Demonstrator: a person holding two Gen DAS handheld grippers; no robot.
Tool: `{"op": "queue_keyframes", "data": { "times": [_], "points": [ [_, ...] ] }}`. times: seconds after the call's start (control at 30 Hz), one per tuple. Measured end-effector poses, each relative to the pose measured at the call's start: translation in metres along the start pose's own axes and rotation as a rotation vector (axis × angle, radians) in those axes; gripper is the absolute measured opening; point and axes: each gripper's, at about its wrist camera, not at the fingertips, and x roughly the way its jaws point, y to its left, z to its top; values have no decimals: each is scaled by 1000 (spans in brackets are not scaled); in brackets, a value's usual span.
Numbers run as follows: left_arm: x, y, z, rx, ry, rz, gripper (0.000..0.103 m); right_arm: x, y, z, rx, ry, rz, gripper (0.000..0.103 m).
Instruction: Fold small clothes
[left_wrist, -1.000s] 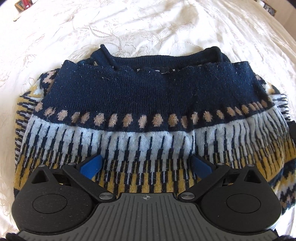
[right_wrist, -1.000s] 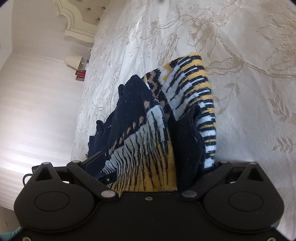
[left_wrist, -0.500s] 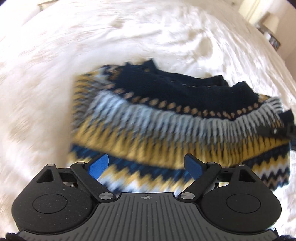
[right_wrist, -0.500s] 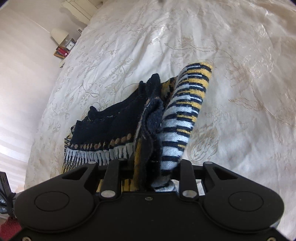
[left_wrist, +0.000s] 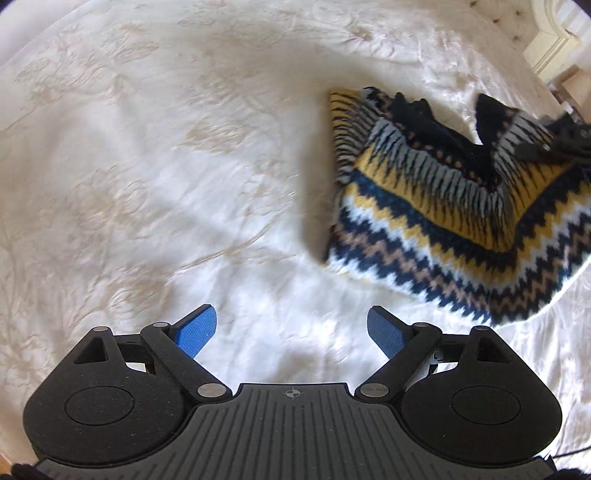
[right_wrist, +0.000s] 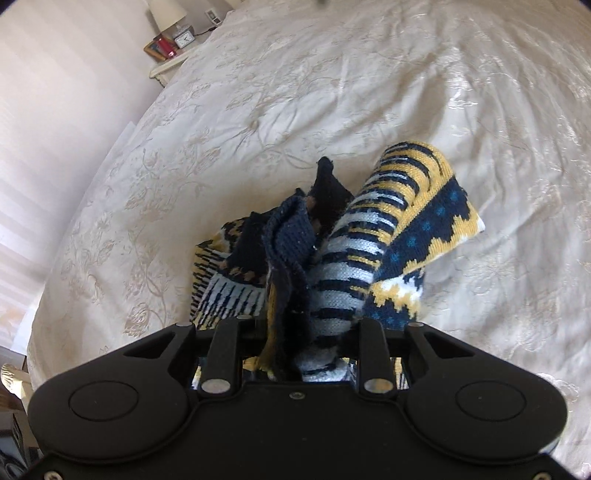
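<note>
Since a second ago: sweater (left_wrist: 454, 206) gone from under left gripper (left_wrist: 291, 328), now up and to the right in the left wrist view, bunched and partly raised off the bed (left_wrist: 147, 184). Label with "M", readable earlier, no longer in sight; no writing legible now.

Left gripper: tilted steeply down over bare bedspread, well apart from the sweater. Jaws spread wide after closing slightly a moment back, blue pads (left_wrist: 195, 332) exposed, nothing between them.

Right gripper (right_wrist: 306, 332): angled down at the bed, clenched on a thick gather of sweater; jaws drawn in from wide within the last second, knit packed between the fingers. Also visible at the right edge of the left wrist view, gripping the sweater's far corner.

Sweater, right wrist view (right_wrist: 354, 243): navy rib, grey-and-navy stripes, yellow and blue-dotted bands rising from the grip; lower folds resting on the bed.

Nightstand (right_wrist: 168, 59) at top left of the right wrist view: lamp base, small clock (right_wrist: 183, 37), red item; clock face not readable.
</note>
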Motion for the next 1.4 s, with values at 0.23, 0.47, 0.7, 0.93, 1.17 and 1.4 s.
{"op": "queue_keyframes", "data": {
  "times": [0.23, 0.47, 0.7, 0.93, 1.17, 1.4],
  "points": [
    [-9, 32, -5, -1, -3, -19, 89, 52, 71, -7, -118, 87, -70, 36],
    [-15, 49, -4, -13, -20, -29, 89, 92, 110, -23, -243, 137, -227, 48],
    [-16, 55, 1, -12, -25, -43, 89, 68, 118, -27, -197, 34, -43, 55],
    [-15, 44, 16, 5, -39, -73, 89, 29, 100, -42, -212, -32, -41, 61],
    [-11, 37, 38, 13, -45, -92, 89, 20, 114, -98, -438, -2, -93, 68],
    [-11, 29, 66, 46, -53, -112, 89, 33, 152, -165, -746, -100, -285, 90]
  ]
}}
